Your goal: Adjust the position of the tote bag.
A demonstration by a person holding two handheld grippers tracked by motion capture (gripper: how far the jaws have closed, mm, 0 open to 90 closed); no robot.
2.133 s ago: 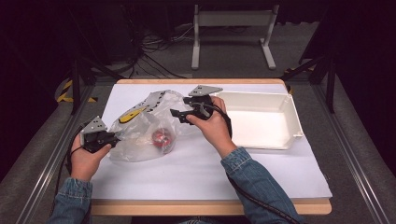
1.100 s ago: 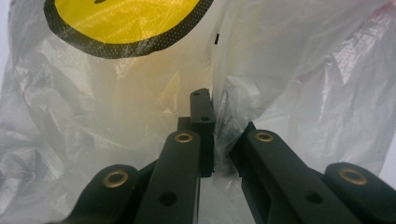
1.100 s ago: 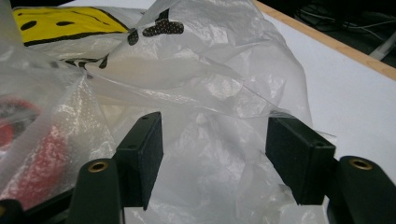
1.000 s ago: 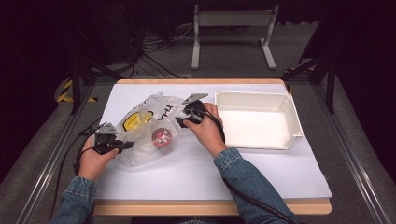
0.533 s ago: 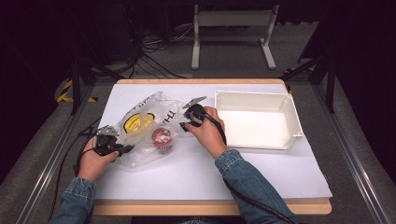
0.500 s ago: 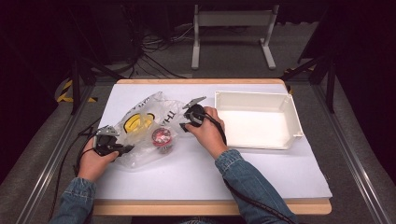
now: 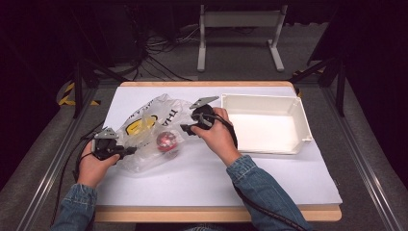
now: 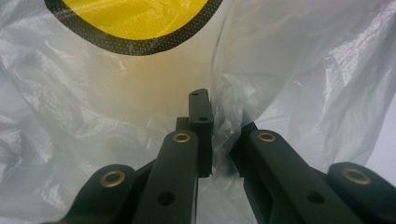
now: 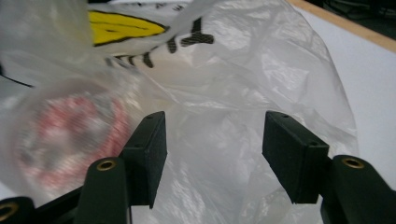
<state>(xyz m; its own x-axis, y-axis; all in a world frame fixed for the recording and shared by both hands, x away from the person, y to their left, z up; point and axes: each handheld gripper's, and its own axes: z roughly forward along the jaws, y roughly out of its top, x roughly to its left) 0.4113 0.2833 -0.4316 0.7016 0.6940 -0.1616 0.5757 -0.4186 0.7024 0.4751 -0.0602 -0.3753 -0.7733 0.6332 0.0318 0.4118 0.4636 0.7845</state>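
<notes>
A person in denim sleeves is working a thin plastic bag (image 7: 144, 132) on a white-covered desk (image 7: 269, 178), a hand-held tool in each hand. The bag, clear with a yellow emblem and black lettering, is lying crumpled on the desk well to the left of the white tray (image 7: 300, 122), which is sitting open on the desk's far right part. A round red-and-white object (image 7: 166, 141) is resting inside the bag, near its edge on the tray's side.

The left tool (image 7: 126, 151) is sitting at the bag's corner farthest from the tray, its jaws closed together on a pleat of the plastic; in the left gripper view the film (image 8: 219, 126) is bunching up between the two black pads, with the yellow emblem spreading above them.

The right tool (image 7: 186, 130) is hovering between the bag and the tray, pointing toward the bag. Its jaws are standing apart and have just been opening; in the right gripper view the bag's film (image 9: 219, 130) is showing in the gap between them, with neither pad pressing on it, and the red-and-white object (image 9: 70, 135) is blurring behind the plastic beside one jaw.
</notes>
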